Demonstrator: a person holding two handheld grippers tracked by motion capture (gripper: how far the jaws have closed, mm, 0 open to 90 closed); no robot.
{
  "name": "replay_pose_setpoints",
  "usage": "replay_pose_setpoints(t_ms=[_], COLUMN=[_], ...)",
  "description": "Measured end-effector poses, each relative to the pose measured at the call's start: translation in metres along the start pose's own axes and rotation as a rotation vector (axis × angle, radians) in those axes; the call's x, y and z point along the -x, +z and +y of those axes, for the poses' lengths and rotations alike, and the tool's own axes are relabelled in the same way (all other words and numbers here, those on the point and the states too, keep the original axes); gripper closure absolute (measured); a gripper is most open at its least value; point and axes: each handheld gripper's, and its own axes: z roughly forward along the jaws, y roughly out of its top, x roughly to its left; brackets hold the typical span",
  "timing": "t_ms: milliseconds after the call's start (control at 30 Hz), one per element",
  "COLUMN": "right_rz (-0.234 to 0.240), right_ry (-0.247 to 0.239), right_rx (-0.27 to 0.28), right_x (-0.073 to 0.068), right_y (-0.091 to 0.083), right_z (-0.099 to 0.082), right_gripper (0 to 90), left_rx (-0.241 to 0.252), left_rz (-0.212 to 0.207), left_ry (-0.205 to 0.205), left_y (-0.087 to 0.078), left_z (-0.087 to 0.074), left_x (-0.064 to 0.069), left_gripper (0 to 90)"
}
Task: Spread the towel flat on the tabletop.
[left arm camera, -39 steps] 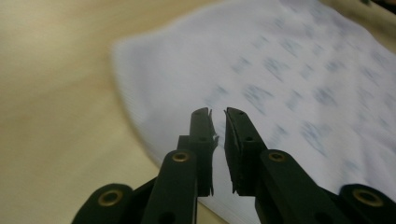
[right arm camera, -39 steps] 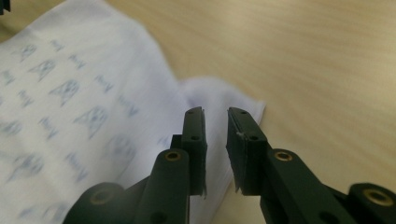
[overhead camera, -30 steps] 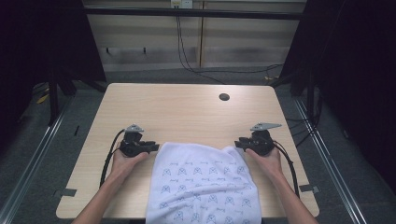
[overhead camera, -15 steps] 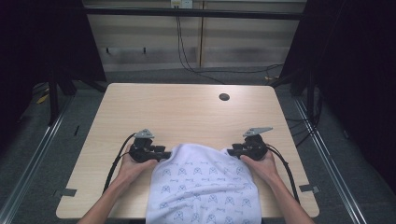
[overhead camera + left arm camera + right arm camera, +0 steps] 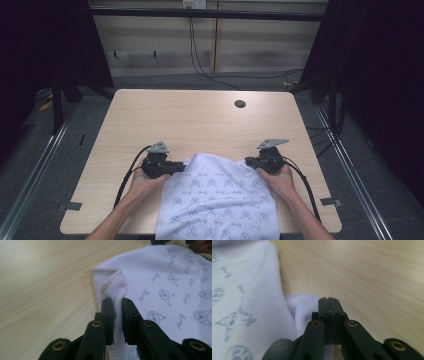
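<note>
At the lower centre of the tabletop [image 5: 200, 120], the printed white cloth [image 5: 220, 200] is gripped at its far corners by both just-closed claws, left [image 5: 117, 302] and right [image 5: 328, 300], whose shallow hem bites could be lost under tension.

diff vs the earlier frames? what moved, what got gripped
Both grippers came inward along the far edge of the white printed cloth, one to each far corner. The left gripper has just been closing, a fold of the hem between its jaws. The right gripper has just closed to shut, cloth pinched low between its jaws. The far edge, flat earlier, now bunches up between them. The table and the rest of the cloth look unchanged.
</note>
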Motion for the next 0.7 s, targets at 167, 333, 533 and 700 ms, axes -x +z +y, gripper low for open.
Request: replay_pose_setpoints(t_ms=[167, 333, 533, 700], right_rz=[-0.022, -0.052, -0.060, -0.079], right_ry=[0.073, 0.109, 0.111, 0.091], right_rx=[0.094, 0.197, 0.304, 0.344], right_x=[0.019, 0.033, 0.044, 0.047], right_y=[-0.021, -0.048, -0.072, -0.077], right_z=[0.004, 0.014, 0.044, 0.073], right_gripper=[90.0, 90.0, 90.0, 90.0], left_rx=[0.063, 0.112, 0.176, 0.218], left_rz=[0.012, 0.045, 0.101, 0.170], left_ry=[-0.028, -0.075, -0.065, -0.061], left_y=[-0.020, -0.032, -0.047, -0.052], left_z=[0.002, 0.011, 0.034, 0.060], left_x=[-0.009, -0.018, -0.030, -0.043], left_gripper=[84.3, 84.6, 84.8, 84.0])
